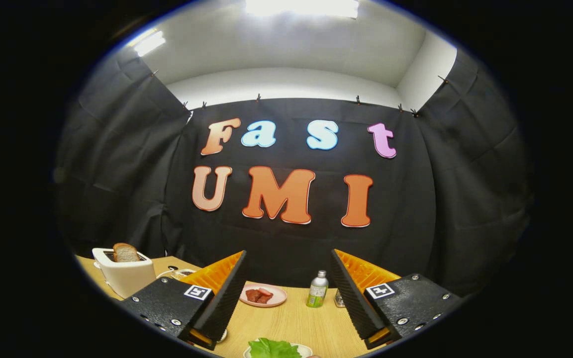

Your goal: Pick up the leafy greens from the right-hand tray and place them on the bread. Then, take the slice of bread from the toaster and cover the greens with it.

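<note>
Since the tongs [289,298] are spread wide with nothing in them, I'd say it's barely started: leafy greens [272,347] sit on their tray [305,349] just below the fingers, and the bread slice [125,253] is poking out of the toaster [126,274] far left.

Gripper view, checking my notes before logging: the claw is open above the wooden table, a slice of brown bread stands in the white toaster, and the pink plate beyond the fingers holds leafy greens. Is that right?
Not quite. In the gripper view the round pink plate holds reddish meat slices, not greens. The leafy greens lie on a white dish between the fingers. The rest stands: open claw, brown bread slice in the white toaster.
</note>
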Available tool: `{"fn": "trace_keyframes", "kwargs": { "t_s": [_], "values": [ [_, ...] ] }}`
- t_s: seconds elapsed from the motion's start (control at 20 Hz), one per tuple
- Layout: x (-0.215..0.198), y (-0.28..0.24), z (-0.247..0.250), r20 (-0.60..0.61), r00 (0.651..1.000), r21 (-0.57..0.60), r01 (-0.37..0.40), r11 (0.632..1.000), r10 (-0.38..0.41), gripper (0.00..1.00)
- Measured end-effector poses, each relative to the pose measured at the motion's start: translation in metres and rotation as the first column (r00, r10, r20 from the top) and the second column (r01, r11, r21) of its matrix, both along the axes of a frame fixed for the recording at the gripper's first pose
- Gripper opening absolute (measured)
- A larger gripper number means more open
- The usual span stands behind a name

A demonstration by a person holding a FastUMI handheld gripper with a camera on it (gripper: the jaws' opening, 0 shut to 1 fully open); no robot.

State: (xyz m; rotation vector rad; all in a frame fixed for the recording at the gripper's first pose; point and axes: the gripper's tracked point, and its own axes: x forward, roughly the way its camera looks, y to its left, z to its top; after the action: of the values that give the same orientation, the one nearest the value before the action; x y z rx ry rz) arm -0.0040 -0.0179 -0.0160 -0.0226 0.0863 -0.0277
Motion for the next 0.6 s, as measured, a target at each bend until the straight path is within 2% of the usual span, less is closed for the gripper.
{"fn": "trace_keyframes", "kwargs": {
  "t_s": [0.2,0.35,0.45,0.6],
  "values": [
    [-0.002,-0.005,-0.042,-0.142,0.990,0.017,0.001,1.000,0.001,0.97],
    [-0.005,-0.005,-0.077,-0.265,0.964,0.013,-0.016,1.000,0.019,0.97],
    [-0.010,0.004,-0.104,-0.364,0.930,0.048,-0.045,0.998,0.060,0.97],
    [-0.023,0.014,-0.145,-0.517,0.846,0.137,-0.066,0.988,0.128,0.97]
  ]
}}
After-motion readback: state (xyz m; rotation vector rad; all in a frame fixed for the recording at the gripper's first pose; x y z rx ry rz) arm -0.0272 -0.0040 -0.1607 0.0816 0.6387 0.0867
